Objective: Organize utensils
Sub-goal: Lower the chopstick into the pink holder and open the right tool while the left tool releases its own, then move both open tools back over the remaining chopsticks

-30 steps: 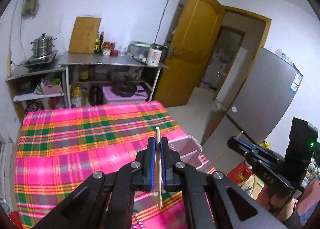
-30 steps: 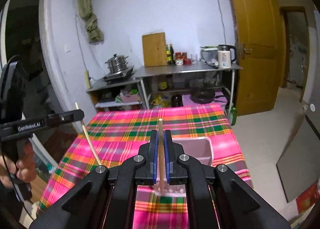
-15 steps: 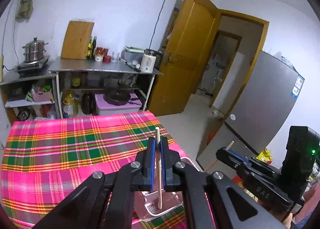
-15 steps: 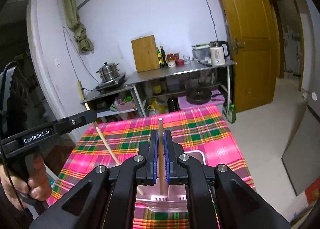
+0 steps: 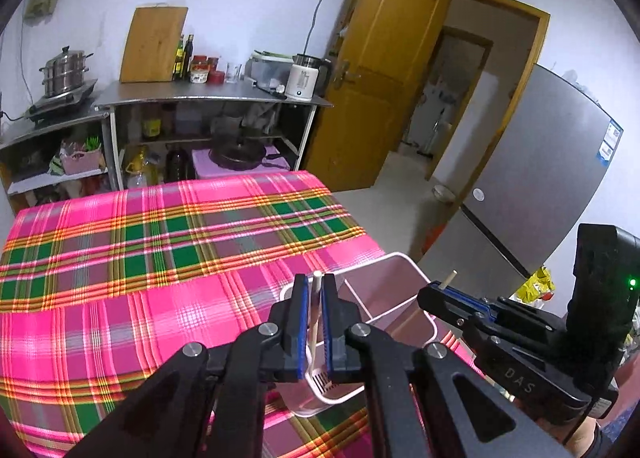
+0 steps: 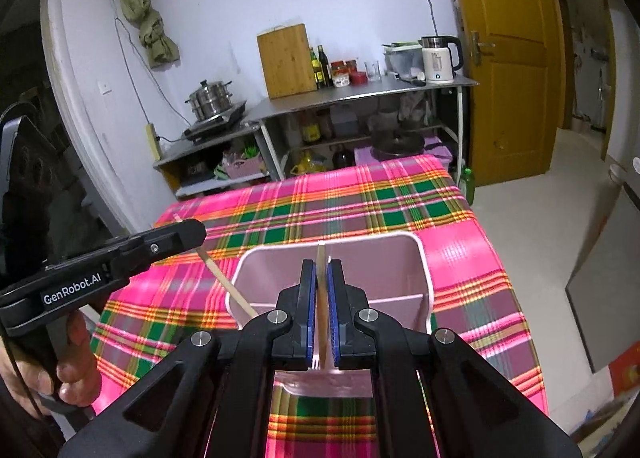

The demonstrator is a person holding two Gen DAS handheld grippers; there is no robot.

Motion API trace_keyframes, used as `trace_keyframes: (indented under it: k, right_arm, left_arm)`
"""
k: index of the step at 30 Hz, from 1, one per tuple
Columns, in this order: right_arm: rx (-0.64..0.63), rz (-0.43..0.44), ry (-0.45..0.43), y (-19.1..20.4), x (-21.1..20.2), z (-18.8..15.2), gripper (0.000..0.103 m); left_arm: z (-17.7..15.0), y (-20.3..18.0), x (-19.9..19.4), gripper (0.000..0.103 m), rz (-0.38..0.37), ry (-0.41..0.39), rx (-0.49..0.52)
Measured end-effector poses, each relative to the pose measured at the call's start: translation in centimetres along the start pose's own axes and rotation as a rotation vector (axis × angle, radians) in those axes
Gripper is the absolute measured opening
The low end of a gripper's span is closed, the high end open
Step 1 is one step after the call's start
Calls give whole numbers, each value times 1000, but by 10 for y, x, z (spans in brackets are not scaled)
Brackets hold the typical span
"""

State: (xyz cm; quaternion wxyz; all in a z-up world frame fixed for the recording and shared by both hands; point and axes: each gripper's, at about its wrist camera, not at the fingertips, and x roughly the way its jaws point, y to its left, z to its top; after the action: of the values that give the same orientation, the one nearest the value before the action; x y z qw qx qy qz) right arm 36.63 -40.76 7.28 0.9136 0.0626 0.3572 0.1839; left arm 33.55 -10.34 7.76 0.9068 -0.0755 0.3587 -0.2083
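Left tool: jaws nearly closed, pinching one wooden chopstick between the blue pads. Stick runs roughly upright through the grip; top end pokes out just above the pad tips, lower end drops below them toward the pink holder. Seen from the right wrist, that same stick slants down from the left tool, and its lower end goes out of sight behind the right tool, so I can't tell if it's inside the rim.

Right tool: same state, jaws almost shut on a second chopstick, clamped between blue pads. Tip sticks out just ahead of the pads; the rest runs back down between them. In the left view only its top end shows, above the right tool.

Holder sits directly under and ahead of both tools, on the plaid cloth of the tabletop. Open top, pale pink, rounded corners, inner divider splitting it into compartments. Right tool is centred over its near side; left tool is at its left edge. Can't tell which compartment either stick lines up with.

A hand grips the left tool's handle, at the far left of the right wrist view.
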Motion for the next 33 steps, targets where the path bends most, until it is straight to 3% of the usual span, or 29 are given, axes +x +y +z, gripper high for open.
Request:
trace_keyframes:
  k: [4, 7, 9, 11, 22, 33]
  right_arm:
    - [-18, -10, 0, 5, -4, -5, 11]
    - [-34, -21, -14, 9, -13, -6, 21]
    - [-41, -29, -23, 12, -22, -8, 33]
    - [-48, -25, -38, 16, -33, -11, 37]
    - [-112, -33, -62, 57, -86, -62, 37]
    - [-136, 25, -45, 94, -111, -123, 37]
  left_arm:
    - [-5, 0, -7, 11, 9, 6, 1]
    - [-10, 1, -19, 17, 17, -6, 4]
    - [-12, -1, -29, 20, 19, -17, 7]
    - [-17, -2, -42, 22, 24, -33, 10]
    - [-83, 3, -120, 22, 58, -110, -26]
    - [-157, 10, -162, 22, 143, -100, -51]
